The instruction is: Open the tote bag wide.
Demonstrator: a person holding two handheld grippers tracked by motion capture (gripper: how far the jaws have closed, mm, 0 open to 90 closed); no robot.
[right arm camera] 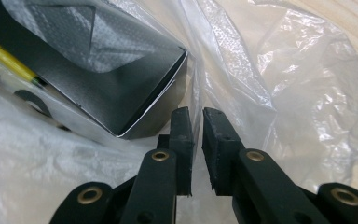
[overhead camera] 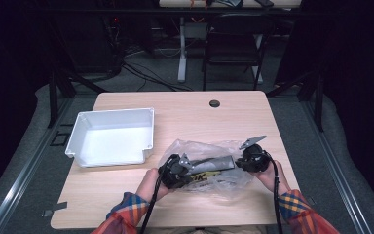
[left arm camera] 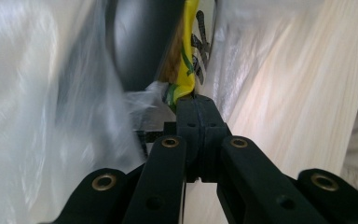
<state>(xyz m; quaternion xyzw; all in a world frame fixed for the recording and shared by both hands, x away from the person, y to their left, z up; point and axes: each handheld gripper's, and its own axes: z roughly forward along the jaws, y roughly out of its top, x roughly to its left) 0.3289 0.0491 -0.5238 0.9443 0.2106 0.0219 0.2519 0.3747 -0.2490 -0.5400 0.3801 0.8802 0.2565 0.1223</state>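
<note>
Bag (overhead camera: 209, 168) of clear plastic holding grey box (overhead camera: 214, 162), yellow packet (left arm camera: 186, 60); left claw (left arm camera: 196, 105) clamped on packet's edge, right claw (right arm camera: 196, 116) pinching bag film; lettering unreadable.

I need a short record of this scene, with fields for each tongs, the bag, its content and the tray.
left tongs: shut, pinching the bag's edge beside a yellow strip
right tongs: nearly shut on a fold of the bag film
plastic bag: clear, crumpled, lying on the table between both hands
dark box: inside the bag, open end toward the right tongs
white tray: left of the bag, apart from it
</note>
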